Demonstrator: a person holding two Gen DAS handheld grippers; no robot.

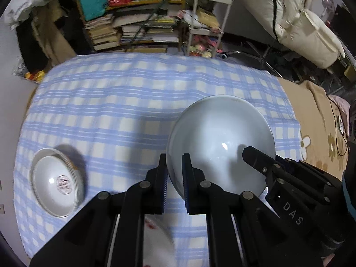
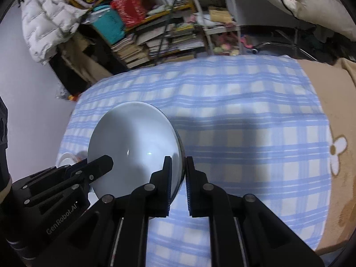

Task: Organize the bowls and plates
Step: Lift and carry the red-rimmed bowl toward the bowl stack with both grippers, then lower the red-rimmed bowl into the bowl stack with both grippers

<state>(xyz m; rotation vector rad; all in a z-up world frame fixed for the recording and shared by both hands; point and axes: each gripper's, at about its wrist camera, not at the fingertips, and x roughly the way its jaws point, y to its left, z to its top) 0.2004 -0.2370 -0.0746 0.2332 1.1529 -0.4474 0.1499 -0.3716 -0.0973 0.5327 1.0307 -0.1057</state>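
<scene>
Listing, left to right, from the left wrist view:

- Small white bowl point(image 1: 58, 181), red seal mark at its centre, resting on the blue checked cloth point(image 1: 133, 102) at about 8 o'clock; it looks nested in a second bowl, presumably already sorted.
- Left gripper point(image 1: 174, 178), jaws nearly closed, pinching the rim of the large white bowl point(image 1: 220, 144) at the bowl's 8 o'clock edge.
- Large white bowl, centre right, tilted, apparently clear of the cloth; held on opposite rims, probably so a wide, smooth dish cannot tip or slip.
- Right gripper point(image 2: 179, 178), jaws nearly closed on the same bowl's rim at its 4 o'clock edge, one finger inside, one outside.
- White dish with red marking point(image 1: 155, 233), blurred, at 6 o'clock beneath the left gripper; type uncertain.
</scene>
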